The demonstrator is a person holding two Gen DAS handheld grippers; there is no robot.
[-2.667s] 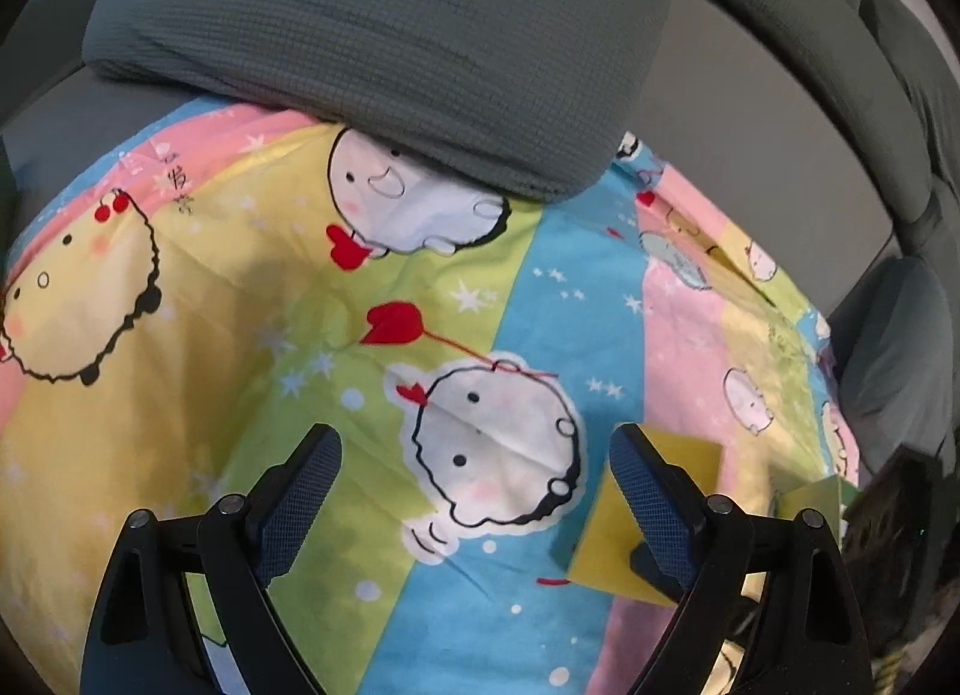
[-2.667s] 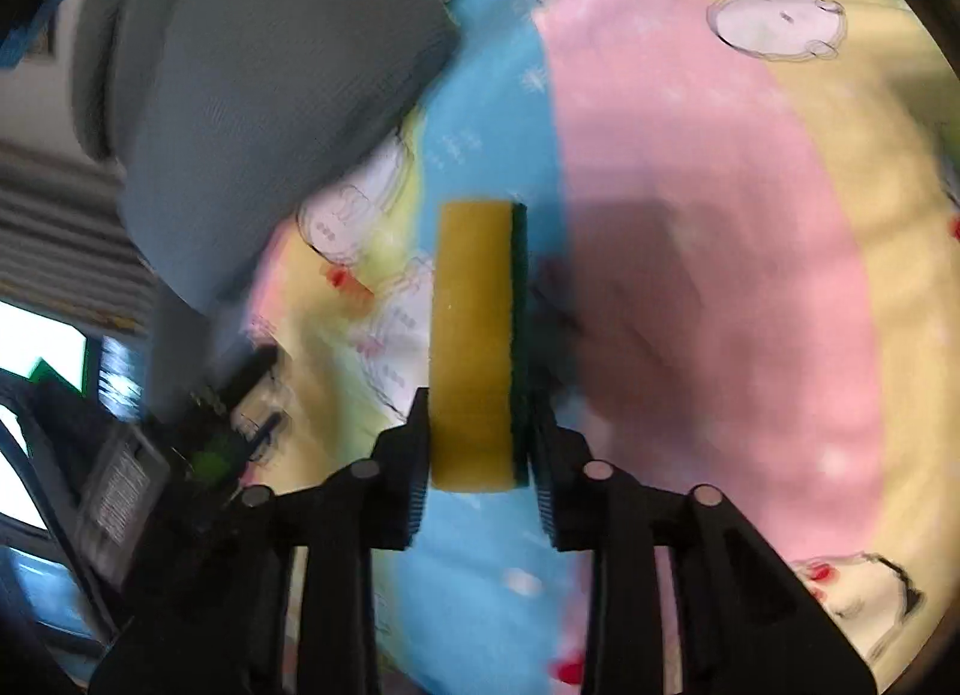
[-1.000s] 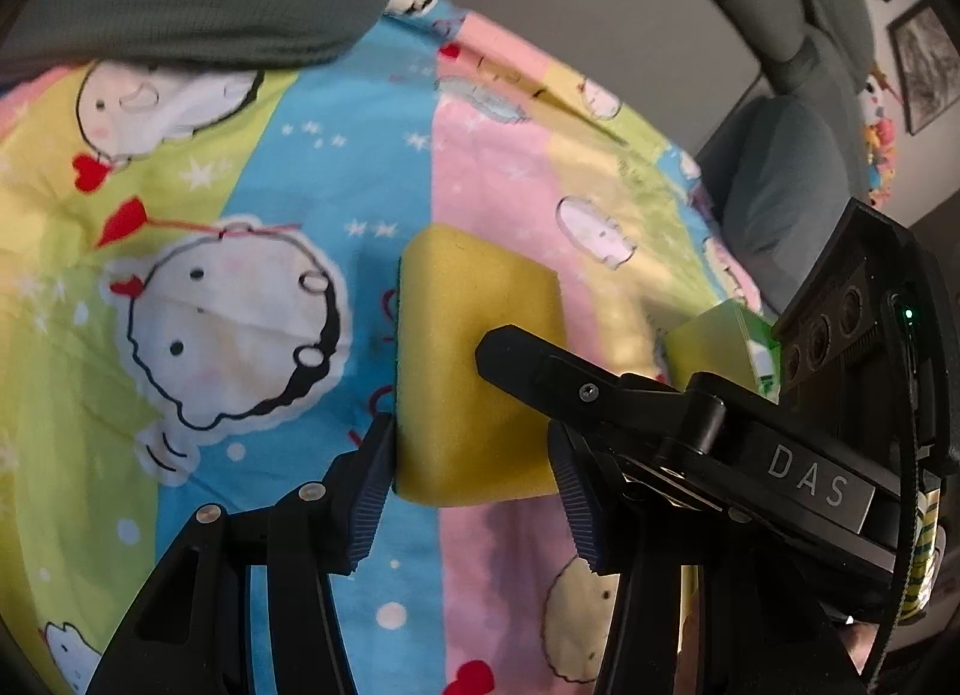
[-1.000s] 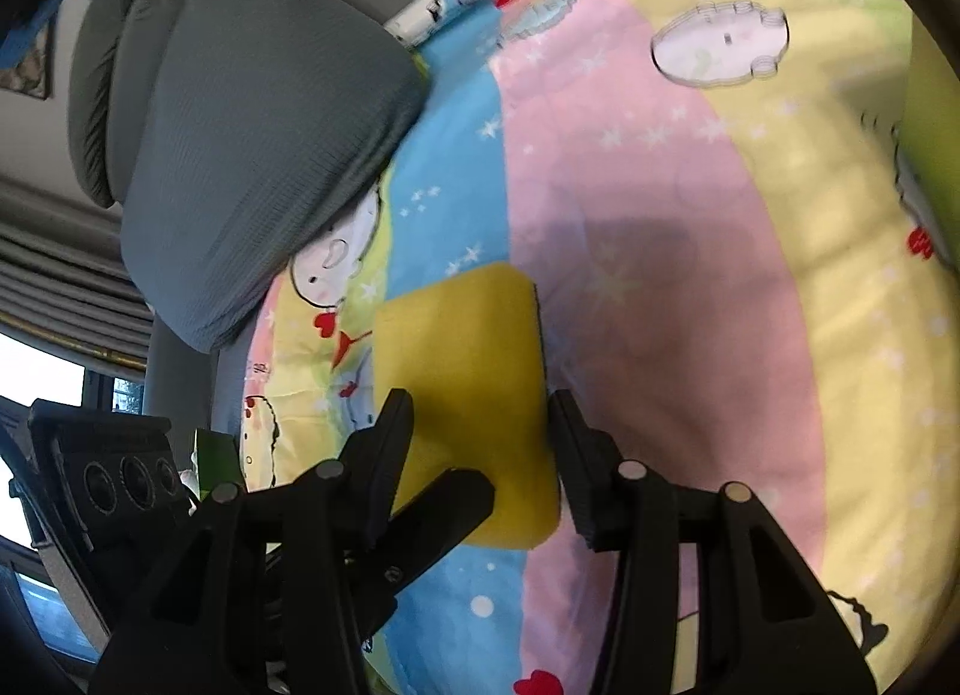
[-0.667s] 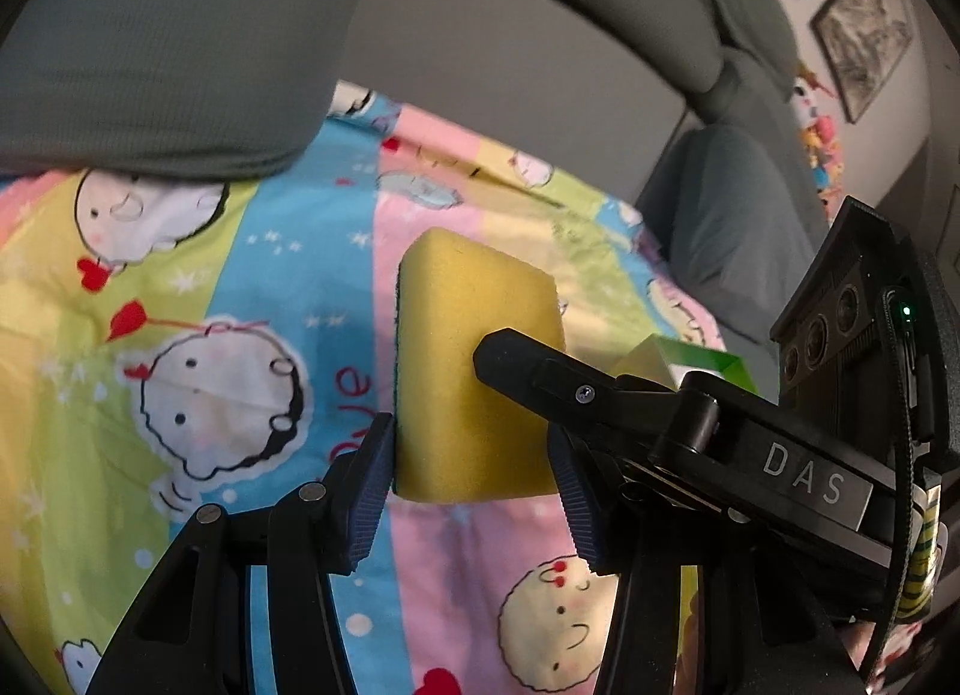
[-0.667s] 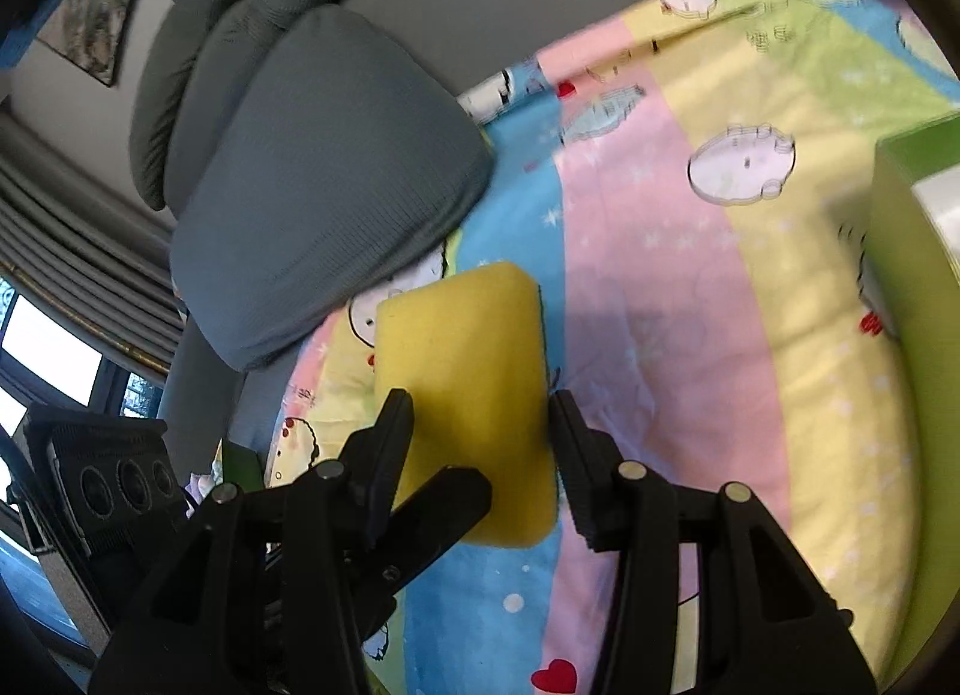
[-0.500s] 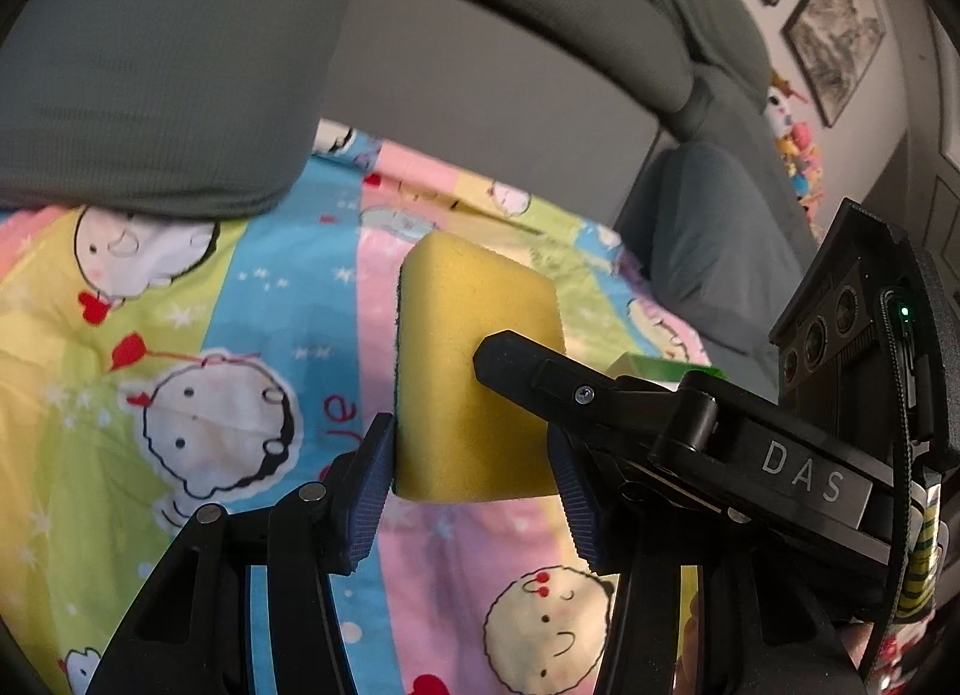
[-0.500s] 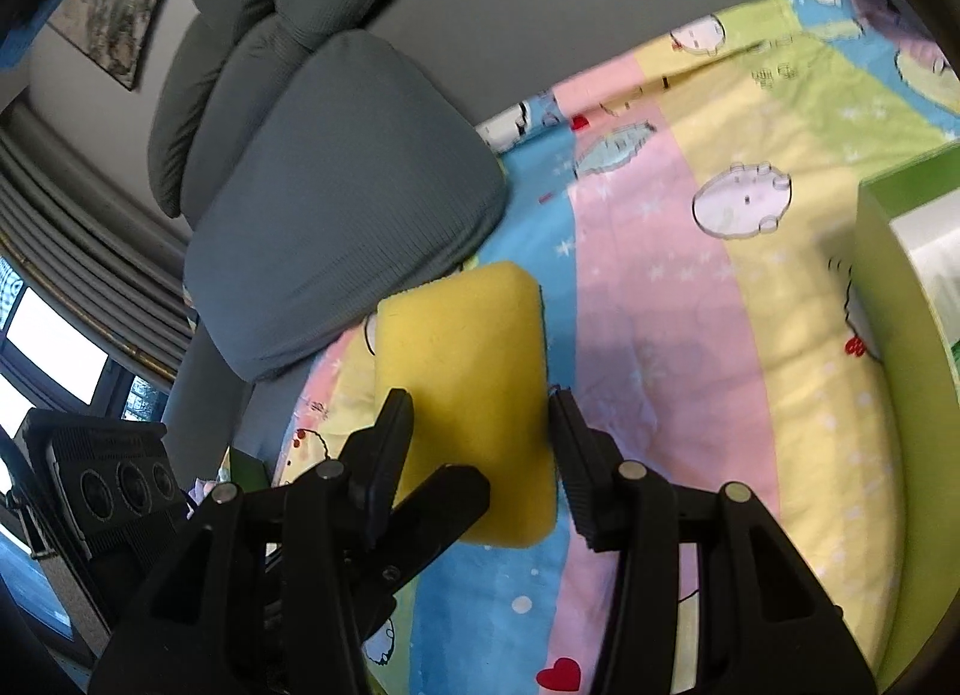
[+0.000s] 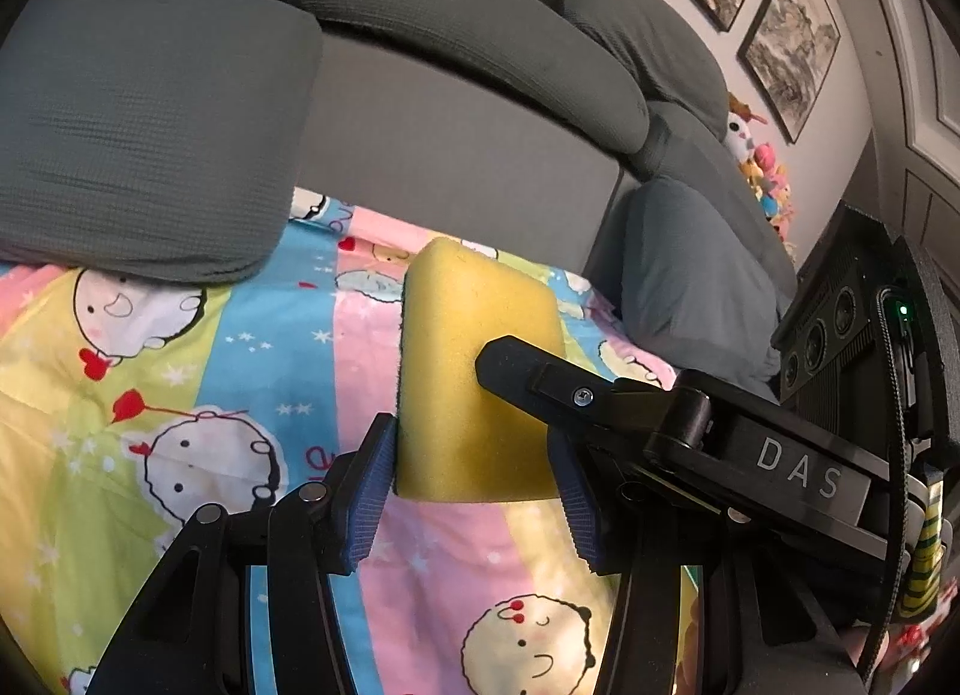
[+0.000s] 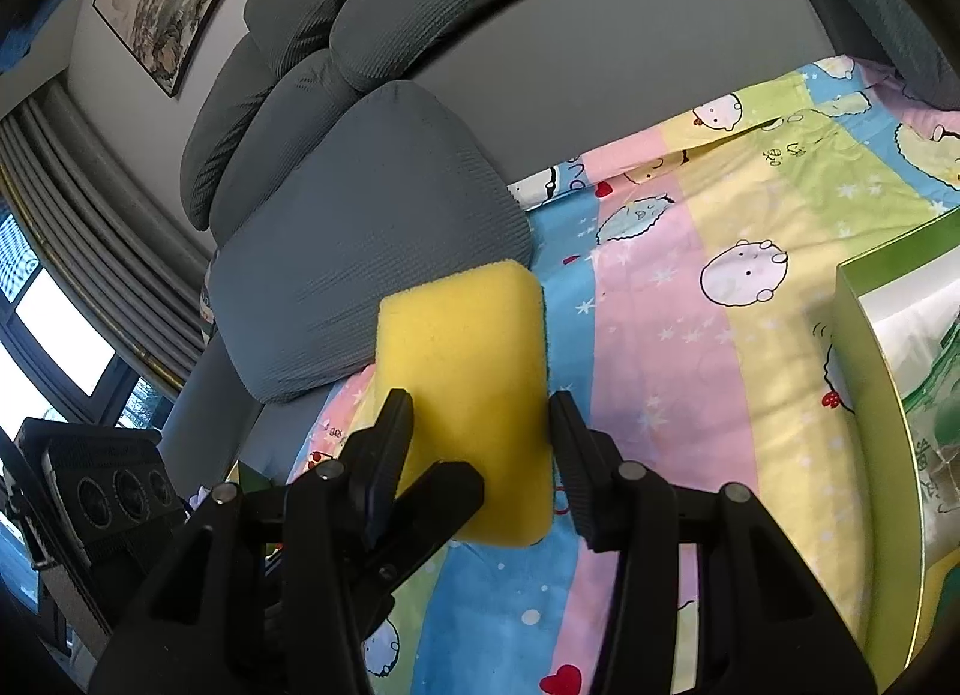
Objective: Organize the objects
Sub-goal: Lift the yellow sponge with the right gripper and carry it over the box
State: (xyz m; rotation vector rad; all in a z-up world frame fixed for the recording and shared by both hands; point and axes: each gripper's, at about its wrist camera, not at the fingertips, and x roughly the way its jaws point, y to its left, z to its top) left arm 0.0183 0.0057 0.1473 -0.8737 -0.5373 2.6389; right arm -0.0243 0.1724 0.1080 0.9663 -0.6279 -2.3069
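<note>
A yellow sponge (image 9: 474,389) with a dark green scrub layer is held up in the air above a colourful cartoon sheet (image 9: 180,407). My left gripper (image 9: 474,491) and my right gripper (image 10: 480,443) are both shut on the sponge (image 10: 468,401) from facing sides. A finger of the right gripper (image 9: 540,377) crosses the sponge's face in the left wrist view, and a finger of the left gripper (image 10: 438,491) shows in the right wrist view.
A grey cushion (image 9: 138,143) lies on the sheet's far left, against a grey sofa back (image 9: 456,155). A green box (image 10: 900,407) stands on the sheet (image 10: 690,335) at the right. Another grey cushion (image 9: 690,281) lies far right.
Both grippers have lifted the sponge together higher above the sheet. Earlier the right gripper alone held it while the left was open.
</note>
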